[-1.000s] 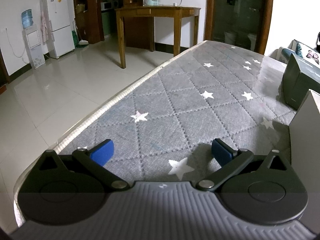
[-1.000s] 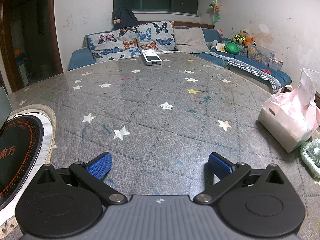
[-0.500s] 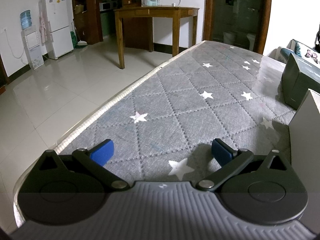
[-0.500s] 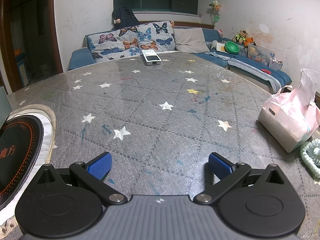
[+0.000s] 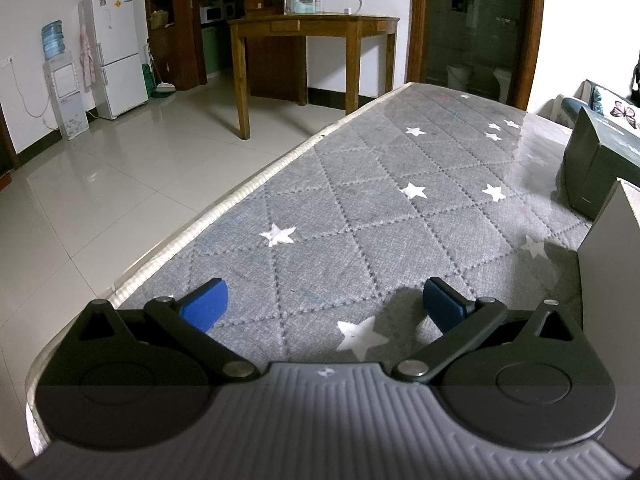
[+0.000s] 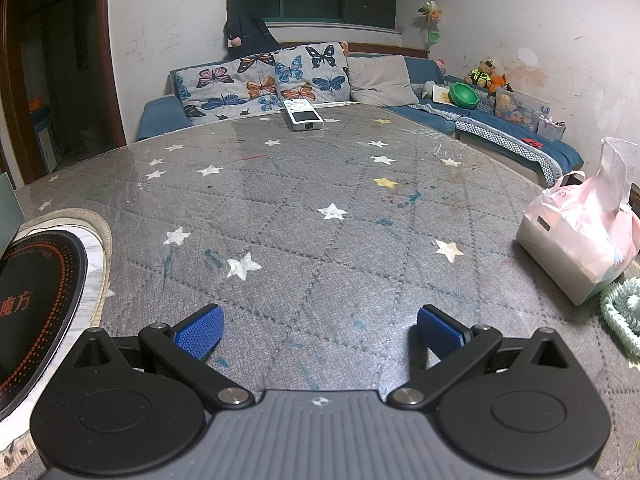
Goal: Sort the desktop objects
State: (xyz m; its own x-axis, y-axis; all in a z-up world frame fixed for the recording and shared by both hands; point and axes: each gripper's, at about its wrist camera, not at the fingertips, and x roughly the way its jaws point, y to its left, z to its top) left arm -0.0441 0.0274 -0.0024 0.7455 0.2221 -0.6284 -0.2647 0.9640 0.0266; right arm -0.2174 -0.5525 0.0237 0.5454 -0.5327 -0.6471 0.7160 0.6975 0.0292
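The left gripper (image 5: 323,304) hovers spread wide and empty over the star-patterned table mat (image 5: 360,216), beside a grey box (image 5: 610,280). The right gripper (image 6: 318,330) is likewise released, a tissue pack (image 6: 576,244) to its right and a remote control (image 6: 303,115) far ahead.

We find the left hand-held gripper (image 5: 324,308) with its jaws spread wide, both blue pads (image 5: 204,304) apart and nothing between them. It sits low and level, its fingers pointing forward. The right hand-held gripper (image 6: 318,330) stands in the same posture: jaws wide apart, ribbed blue pads (image 6: 438,330) bare, nothing gripped. The hands holding them are out of view.
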